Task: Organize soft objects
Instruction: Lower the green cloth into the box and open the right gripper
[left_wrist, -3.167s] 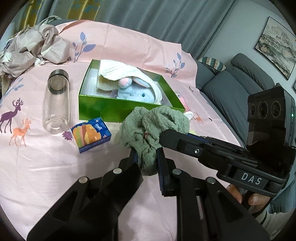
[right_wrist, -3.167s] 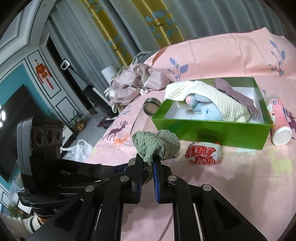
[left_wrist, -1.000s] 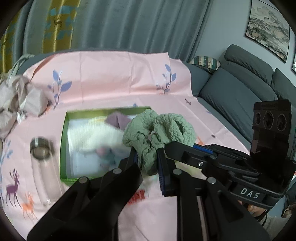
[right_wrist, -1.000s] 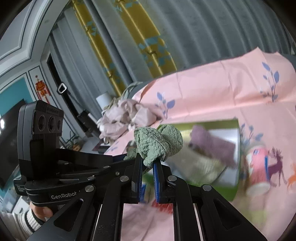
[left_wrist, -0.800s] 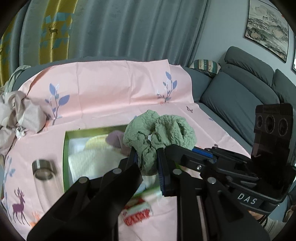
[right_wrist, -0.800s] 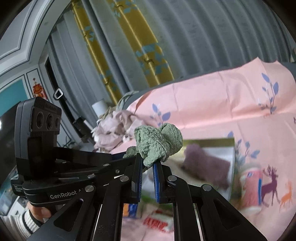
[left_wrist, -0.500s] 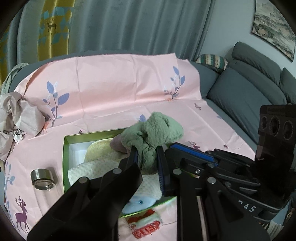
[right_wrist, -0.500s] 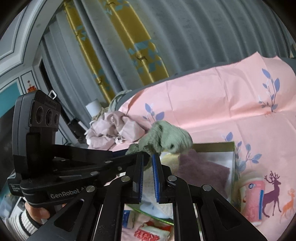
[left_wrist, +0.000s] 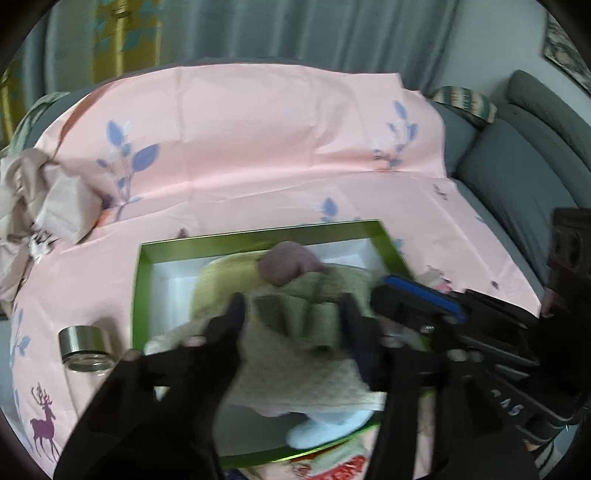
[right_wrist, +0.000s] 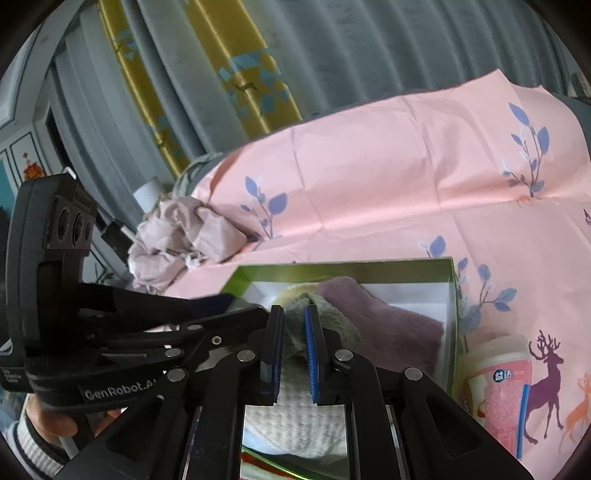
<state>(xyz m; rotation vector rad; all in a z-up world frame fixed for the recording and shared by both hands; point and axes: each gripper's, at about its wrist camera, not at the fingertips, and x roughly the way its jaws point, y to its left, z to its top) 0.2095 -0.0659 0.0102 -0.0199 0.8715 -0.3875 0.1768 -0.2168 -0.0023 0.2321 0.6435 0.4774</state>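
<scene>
Green knit cloth (left_wrist: 295, 314) over green box (left_wrist: 146, 258): left gripper (left_wrist: 291, 314) opening around it, right gripper (right_wrist: 293, 325) clamped on it.
We judge it light, limp, compressible; we would pinch a bunched fold.

1. A pink cloth (left_wrist: 258, 122) printed with blue leaf sprigs and deer covers the surface
2. A clear glass jar (left_wrist: 85, 349) with a metal rim lies on the cloth near its left edge, seen from the left wrist
3. A pink cup-shaped container (right_wrist: 498, 384) with a blue stripe lies on the cloth just right of the box, seen from the right wrist
4. A red-and-white packet (left_wrist: 332, 467) peeks out at the bottom of the left wrist view, blurred
5. Grey curtains (right_wrist: 369, 55) with a yellow patterned panel (right_wrist: 207, 74) hang behind
6. A grey sofa (left_wrist: 517, 166) stands to the right, with a striped cushion (left_wrist: 463, 99) on it
7. A framed picture (left_wrist: 567, 55) hangs on the wall above the sofa
</scene>
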